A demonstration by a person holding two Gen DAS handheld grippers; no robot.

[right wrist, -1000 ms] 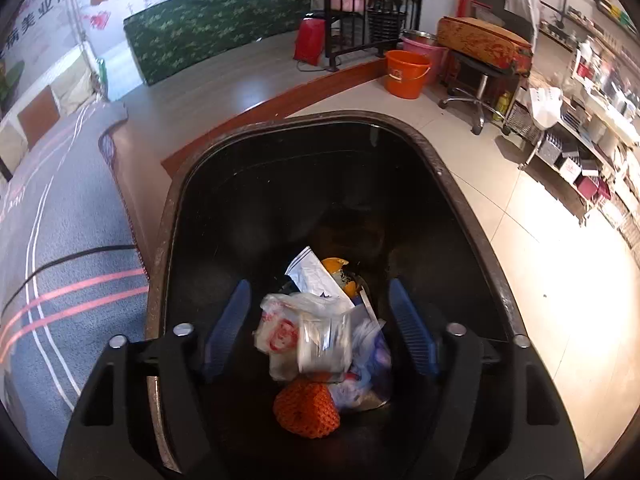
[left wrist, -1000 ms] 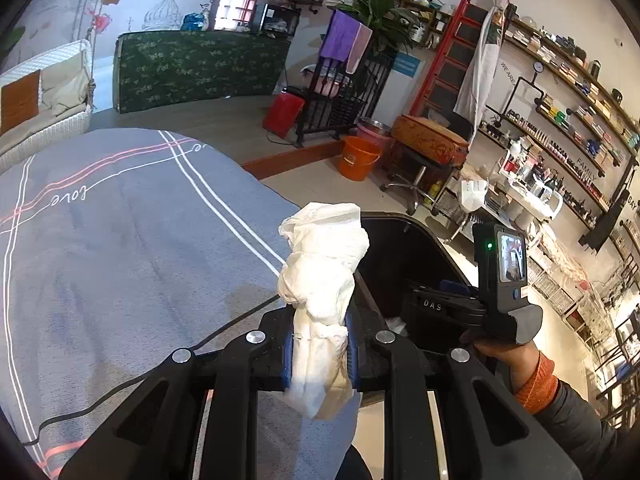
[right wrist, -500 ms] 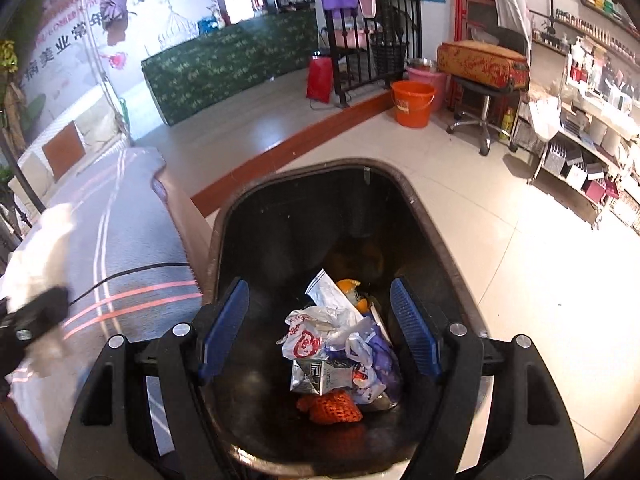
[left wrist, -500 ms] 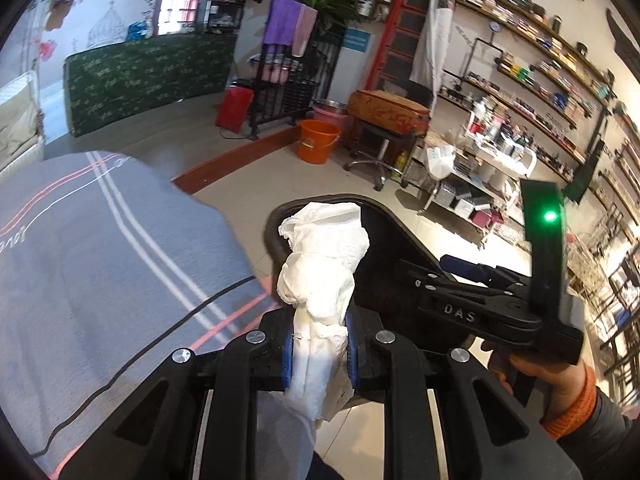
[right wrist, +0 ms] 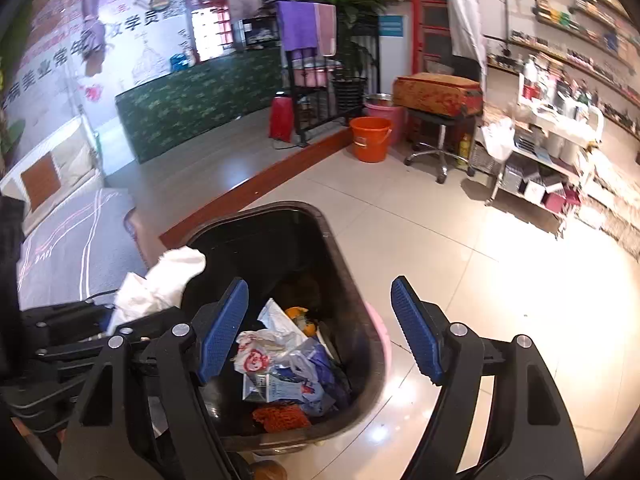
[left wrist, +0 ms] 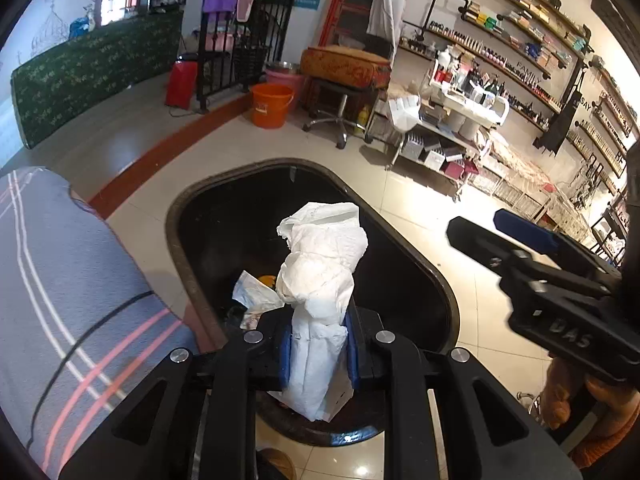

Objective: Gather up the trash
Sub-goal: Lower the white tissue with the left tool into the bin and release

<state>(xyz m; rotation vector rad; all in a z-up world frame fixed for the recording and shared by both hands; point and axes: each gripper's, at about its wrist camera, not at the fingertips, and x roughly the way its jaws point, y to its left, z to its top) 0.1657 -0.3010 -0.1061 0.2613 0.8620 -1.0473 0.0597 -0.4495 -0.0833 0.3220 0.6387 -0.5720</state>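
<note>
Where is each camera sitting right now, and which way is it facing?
Left wrist: on the left gripper, facing down along its fingers at the white tissue wad above the black bin; the right gripper shows.
Right wrist: on the open right gripper, facing the bin's trash; the left gripper shows.
Shared: bin, wad, orange bucket.

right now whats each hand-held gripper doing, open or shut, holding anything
Left hand-held gripper: shut on the crumpled white tissue, above the black trash bin.
Right hand-held gripper: open, holding nothing.
</note>
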